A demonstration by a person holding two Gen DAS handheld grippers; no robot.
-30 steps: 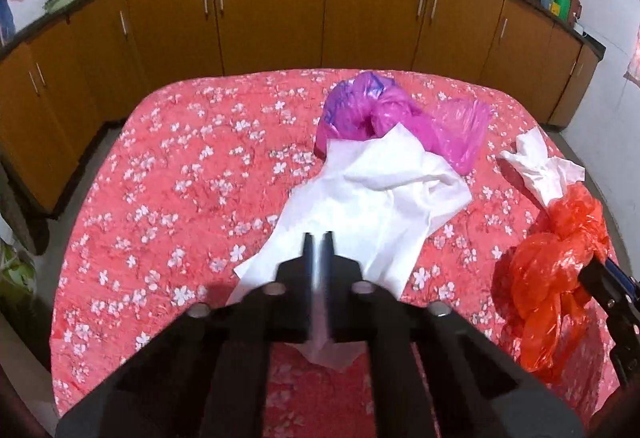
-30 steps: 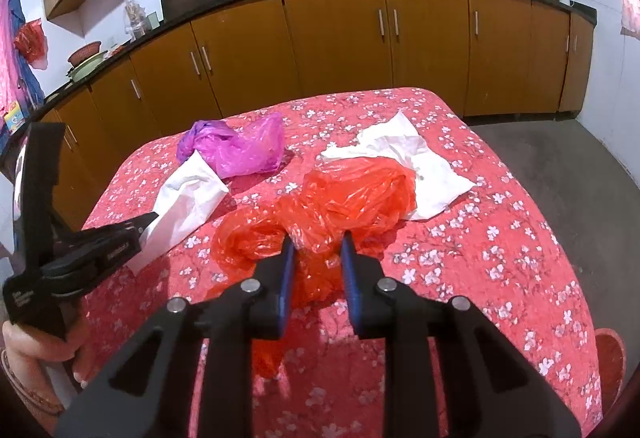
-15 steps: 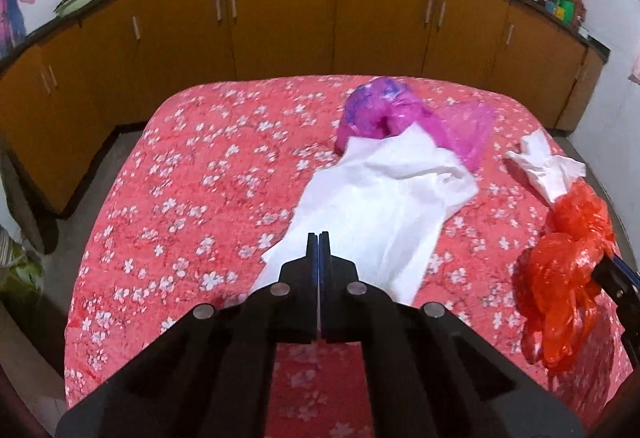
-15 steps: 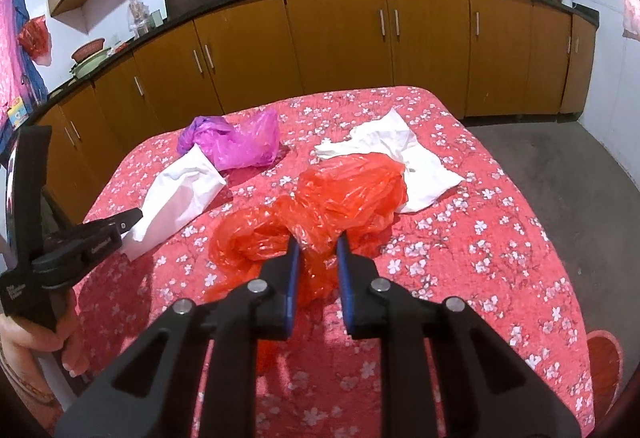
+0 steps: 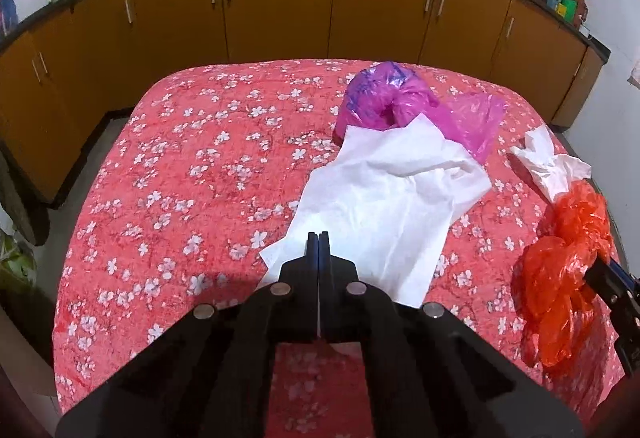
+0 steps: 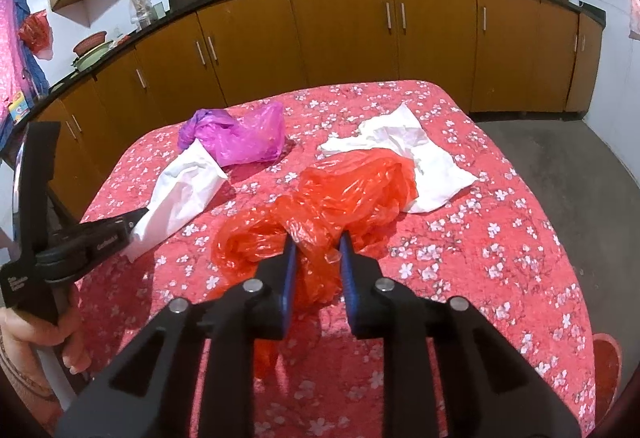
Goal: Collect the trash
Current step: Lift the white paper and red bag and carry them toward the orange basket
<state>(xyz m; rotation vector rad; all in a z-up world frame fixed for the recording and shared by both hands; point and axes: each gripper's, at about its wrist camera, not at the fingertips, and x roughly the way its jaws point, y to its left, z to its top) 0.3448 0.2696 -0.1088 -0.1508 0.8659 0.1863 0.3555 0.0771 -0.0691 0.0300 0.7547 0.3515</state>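
The left gripper is pinching the near edge of the white paper sheet lying on the floral-clothed worktop; thin paper could be tearing if yanked. The pink plastic bag is touching its far end and may be dragging along. The right gripper is clamping the red plastic bag, whose slick film risks slipping free.
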